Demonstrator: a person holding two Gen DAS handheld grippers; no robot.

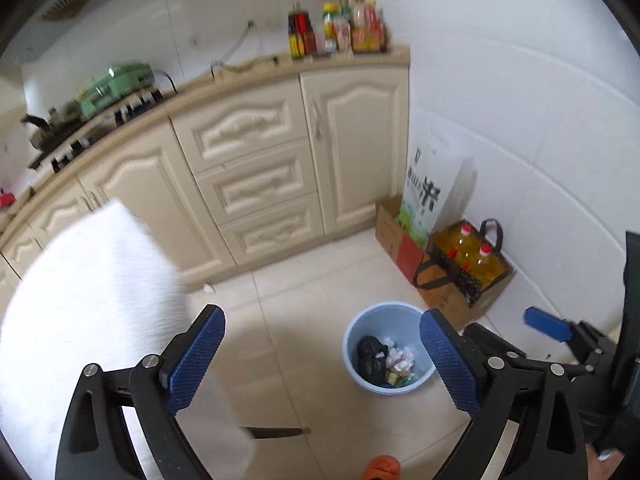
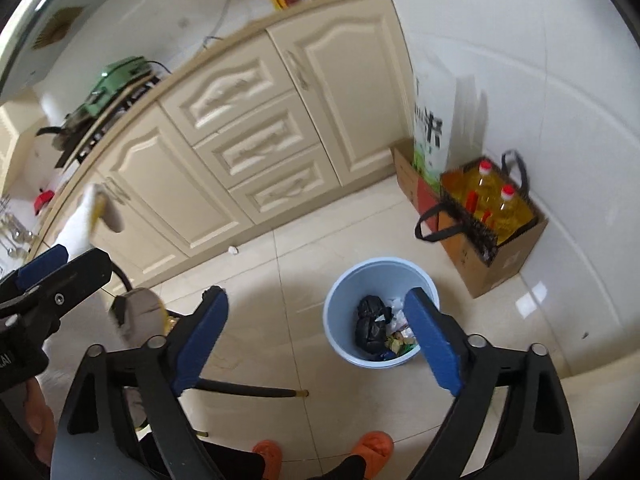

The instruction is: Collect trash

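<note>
The left claw (image 1: 320,364) points steeply down with its blue pads spread wide and nothing between them. The right claw (image 2: 316,344) tilts down the same way, jaws equally wide and empty, just right of the left claw. Below both claws, two feet in orange slippers (image 2: 370,446) show.

— Where have you got yourself?

— You're in a home kitchen. Cream cabinets (image 1: 248,168) with carved drawers run across the middle of the frame under a counter (image 1: 256,70). Sauce bottles (image 1: 338,30) crowd its far end at top centre, and a stove (image 1: 96,120) with a kettle (image 1: 44,130) sits upper left.

— Anything else?

— Oil bottles (image 1: 472,252) and a rice bag (image 1: 426,196) stand on the tiled floor (image 1: 304,300) at right.
</note>
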